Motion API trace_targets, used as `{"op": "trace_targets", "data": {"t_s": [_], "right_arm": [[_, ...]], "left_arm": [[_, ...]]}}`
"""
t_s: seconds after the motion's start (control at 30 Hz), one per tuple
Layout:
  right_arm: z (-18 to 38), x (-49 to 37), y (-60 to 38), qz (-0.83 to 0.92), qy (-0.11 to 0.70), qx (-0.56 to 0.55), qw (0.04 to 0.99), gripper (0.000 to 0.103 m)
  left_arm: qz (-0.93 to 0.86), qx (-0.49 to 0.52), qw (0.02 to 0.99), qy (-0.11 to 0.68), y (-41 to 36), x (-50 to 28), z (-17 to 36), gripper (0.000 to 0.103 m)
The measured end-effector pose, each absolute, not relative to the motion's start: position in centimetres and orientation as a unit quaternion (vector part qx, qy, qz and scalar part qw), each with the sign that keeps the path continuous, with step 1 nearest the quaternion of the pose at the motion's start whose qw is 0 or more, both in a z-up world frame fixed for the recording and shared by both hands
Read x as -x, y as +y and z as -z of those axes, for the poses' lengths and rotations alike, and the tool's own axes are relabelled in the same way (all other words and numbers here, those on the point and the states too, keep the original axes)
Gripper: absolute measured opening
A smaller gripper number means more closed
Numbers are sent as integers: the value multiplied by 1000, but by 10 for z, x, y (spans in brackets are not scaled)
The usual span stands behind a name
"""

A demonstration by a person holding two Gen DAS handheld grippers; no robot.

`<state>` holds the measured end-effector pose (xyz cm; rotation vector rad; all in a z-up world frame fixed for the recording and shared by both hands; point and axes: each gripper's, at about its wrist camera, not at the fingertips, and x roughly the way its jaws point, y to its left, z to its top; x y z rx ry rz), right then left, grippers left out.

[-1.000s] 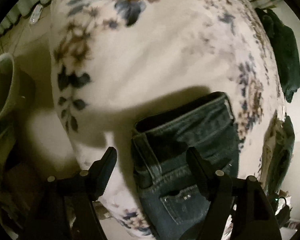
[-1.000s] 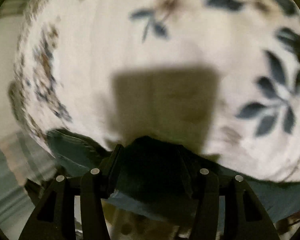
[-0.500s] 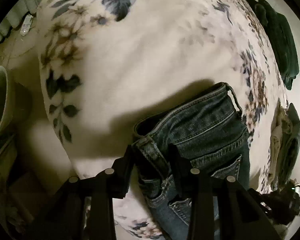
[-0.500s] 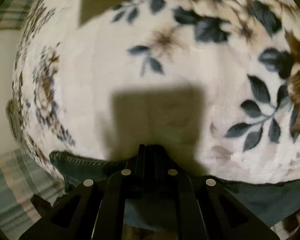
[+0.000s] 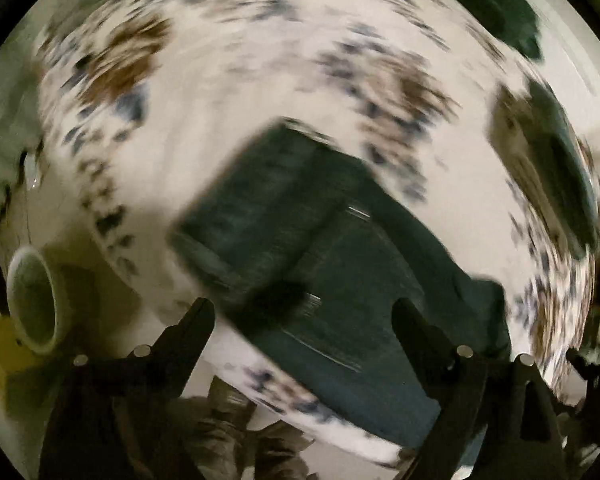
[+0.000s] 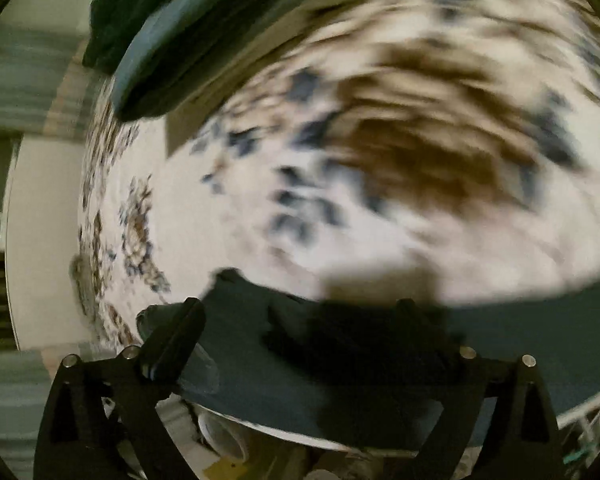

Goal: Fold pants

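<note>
Dark blue jeans (image 5: 324, 264) lie folded on a white floral blanket (image 5: 236, 92), blurred by motion in the left wrist view. My left gripper (image 5: 304, 320) is open and empty, raised above the near part of the jeans. In the right wrist view the jeans (image 6: 520, 344) lie along the near edge of the blanket (image 6: 380, 200). My right gripper (image 6: 300, 320) is open and empty just above them.
A pale green cup (image 5: 36, 300) stands at the left beside the blanket. Dark green garments (image 5: 560, 184) lie at the blanket's right edge and far corner. In the right wrist view other dark clothes (image 6: 160, 40) lie at the top left.
Both grippers were shut on the jeans half a second ago; both have opened, let go and pulled back. Both views swing fast and blur.
</note>
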<state>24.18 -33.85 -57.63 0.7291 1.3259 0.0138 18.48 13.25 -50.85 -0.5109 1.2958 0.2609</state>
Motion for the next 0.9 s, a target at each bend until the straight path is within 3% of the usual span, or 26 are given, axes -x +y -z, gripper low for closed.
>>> {"op": "trace_targets", "data": {"t_s": [0.3, 0.53, 0.67, 0.8, 0.9], "right_arm": [[605, -50, -521, 180, 521, -471, 689, 96], [637, 32, -657, 246, 384, -557, 694, 84], [667, 47, -698, 232, 335, -600, 688, 76], [678, 47, -721, 190, 268, -634, 700, 76], [686, 39, -733, 170, 238, -649, 703, 76]], "left_arm": [[15, 102, 765, 636, -58, -205, 515, 90], [102, 12, 742, 663, -209, -199, 560, 90], [98, -9, 717, 690, -240, -199, 597, 90], [90, 7, 717, 691, -242, -204, 612, 103], [78, 5, 718, 691, -247, -208, 616, 103]]}}
